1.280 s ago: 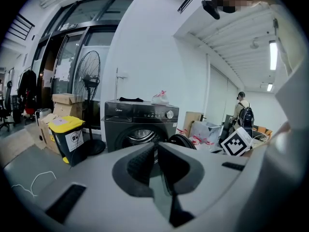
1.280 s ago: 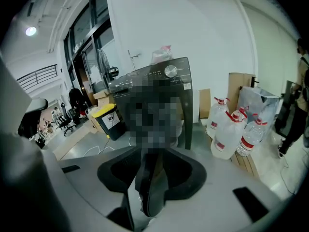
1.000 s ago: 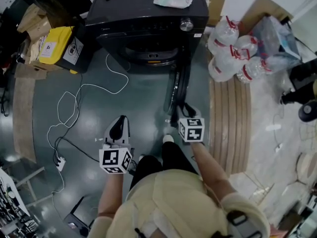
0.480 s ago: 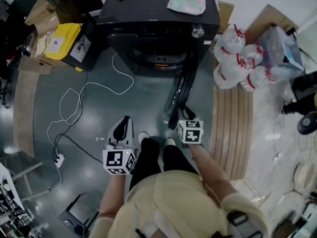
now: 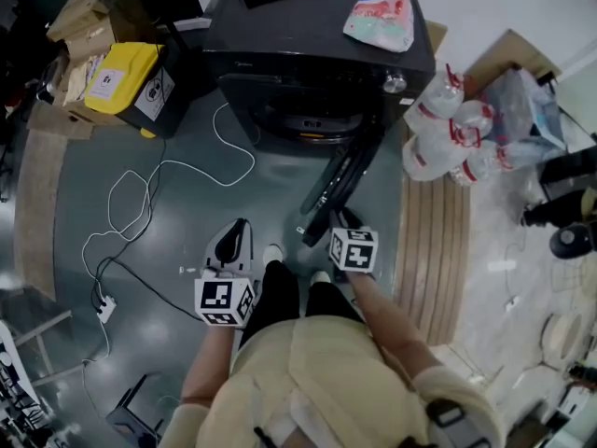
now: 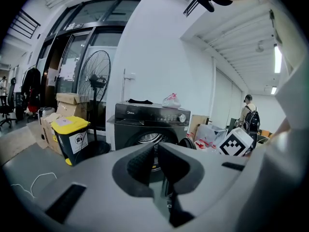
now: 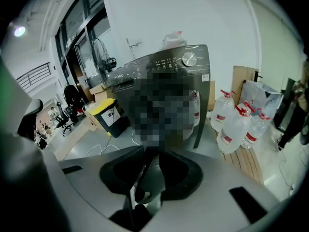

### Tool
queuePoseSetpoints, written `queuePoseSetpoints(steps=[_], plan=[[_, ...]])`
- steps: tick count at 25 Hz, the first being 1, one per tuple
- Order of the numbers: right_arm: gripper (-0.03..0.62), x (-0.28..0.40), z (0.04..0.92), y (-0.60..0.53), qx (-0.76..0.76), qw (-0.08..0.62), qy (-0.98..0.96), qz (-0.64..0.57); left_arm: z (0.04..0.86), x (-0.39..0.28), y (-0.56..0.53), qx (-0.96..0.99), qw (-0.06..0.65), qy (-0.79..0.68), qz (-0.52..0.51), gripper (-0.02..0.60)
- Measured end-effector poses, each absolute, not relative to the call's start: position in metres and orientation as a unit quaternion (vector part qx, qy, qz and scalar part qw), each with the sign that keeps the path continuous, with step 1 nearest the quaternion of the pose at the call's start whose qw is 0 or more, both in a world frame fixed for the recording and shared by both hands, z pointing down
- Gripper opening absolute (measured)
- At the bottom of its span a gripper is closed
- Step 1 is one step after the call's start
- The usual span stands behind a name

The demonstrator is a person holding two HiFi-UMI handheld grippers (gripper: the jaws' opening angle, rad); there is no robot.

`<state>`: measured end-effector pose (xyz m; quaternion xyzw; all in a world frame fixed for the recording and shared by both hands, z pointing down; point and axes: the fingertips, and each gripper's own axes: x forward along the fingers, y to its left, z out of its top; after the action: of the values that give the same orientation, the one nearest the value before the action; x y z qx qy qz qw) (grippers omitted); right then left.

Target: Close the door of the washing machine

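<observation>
The black washing machine (image 5: pixel 317 54) stands at the top of the head view with its drum open. Its round door (image 5: pixel 338 183) hangs open, slanting from the hinge side on the right down towards me. My right gripper (image 5: pixel 338 224) is at the door's free edge, and in the right gripper view the door's rim (image 7: pixel 144 178) runs between the jaws with the pads of that gripper (image 7: pixel 147 173) pressed on it. My left gripper (image 5: pixel 233 234) hovers over the floor to the left of the door, shut and holding nothing, and it (image 6: pixel 155 153) points at the machine (image 6: pixel 149 122).
A bin with a yellow lid (image 5: pixel 126 82) stands left of the machine. A white cable (image 5: pixel 159 185) loops over the floor to a power strip (image 5: pixel 101 306). Large water bottles (image 5: pixel 448 138) and wooden boards (image 5: pixel 434 231) lie to the right. A plastic bag (image 5: pixel 382 12) rests on the machine.
The door's free edge has swung left, so the door now slants instead of pointing straight at me. The right gripper went with it, and both grippers moved towards the machine.
</observation>
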<state>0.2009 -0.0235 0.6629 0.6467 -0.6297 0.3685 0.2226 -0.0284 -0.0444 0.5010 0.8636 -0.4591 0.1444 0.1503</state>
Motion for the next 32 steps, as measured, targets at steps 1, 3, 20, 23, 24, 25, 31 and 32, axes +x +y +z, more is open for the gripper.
queuePoseSetpoints(steps=[1, 3, 20, 23, 24, 25, 31, 32], plan=[[0.097, 0.195, 0.664, -0.029, 0.646, 0.217, -0.629, 0.374, 0.502, -0.034, -0.05, 0.864, 0.151, -0.458, 0.145, 0.025], [0.097, 0.183, 0.666, -0.04, 0.646, 0.212, -0.629, 0.378, 0.503, -0.045, -0.062, 0.864, 0.154, -0.458, 0.143, 0.025], [0.094, 0.129, 0.662, -0.133, 0.691, 0.177, -0.576, 0.399, 0.513, -0.139, -0.131, 0.857, 0.164, -0.469, 0.139, 0.025], [0.092, 0.123, 0.661, -0.146, 0.69, 0.171, -0.574, 0.407, 0.517, -0.143, -0.139, 0.854, 0.17, -0.473, 0.137, 0.025], [0.091, 0.121, 0.662, -0.15, 0.689, 0.169, -0.575, 0.408, 0.518, -0.143, -0.143, 0.852, 0.171, -0.475, 0.137, 0.025], [0.091, 0.12, 0.663, -0.155, 0.688, 0.166, -0.576, 0.41, 0.519, -0.142, -0.148, 0.851, 0.172, -0.477, 0.136, 0.025], [0.079, 0.112, 0.664, -0.182, 0.685, 0.128, -0.566, 0.44, 0.52, -0.142, -0.176, 0.84, 0.175, -0.496, 0.134, 0.025], [0.078, 0.111, 0.664, -0.186, 0.685, 0.127, -0.565, 0.442, 0.519, -0.141, -0.181, 0.837, 0.175, -0.5, 0.133, 0.025]])
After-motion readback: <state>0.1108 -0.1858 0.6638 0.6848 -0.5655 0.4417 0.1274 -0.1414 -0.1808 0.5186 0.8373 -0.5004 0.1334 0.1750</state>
